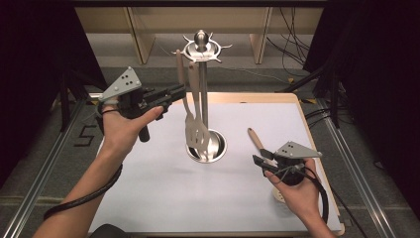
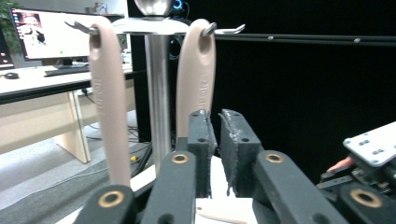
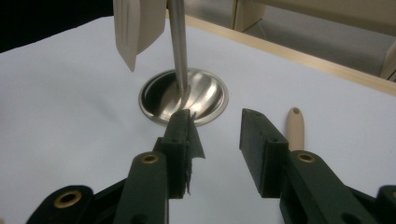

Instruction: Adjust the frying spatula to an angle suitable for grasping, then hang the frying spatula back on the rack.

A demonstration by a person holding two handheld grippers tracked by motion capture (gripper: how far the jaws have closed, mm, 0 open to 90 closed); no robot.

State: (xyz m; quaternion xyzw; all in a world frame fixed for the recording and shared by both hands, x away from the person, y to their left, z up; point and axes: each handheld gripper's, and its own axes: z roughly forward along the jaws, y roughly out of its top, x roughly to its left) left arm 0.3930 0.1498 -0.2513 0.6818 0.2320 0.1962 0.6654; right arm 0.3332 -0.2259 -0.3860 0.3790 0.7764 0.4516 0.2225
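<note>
The left gripper [image 1: 176,92] hovered at ten o'clock of the desk [image 1: 148,198], its jaws narrowed to a slim gap with nothing between them; it stood just beside the beige handles hanging from the utensil rack [image 1: 201,49], probably having let one go or lining up on it. The left gripper view showed two handles [image 2: 195,70] hooked on the rack's rim, a detail the high view gave less plainly. The right gripper [image 1: 261,157], at four o'clock, held its jaws moderately wide and empty; a loose spatula [image 1: 256,139] lay on the desk with its handle pointing to eleven o'clock, likely next for hanging. The right gripper view showed the rack's round base [image 3: 208,100] and that handle tip beside its jaw.
</note>
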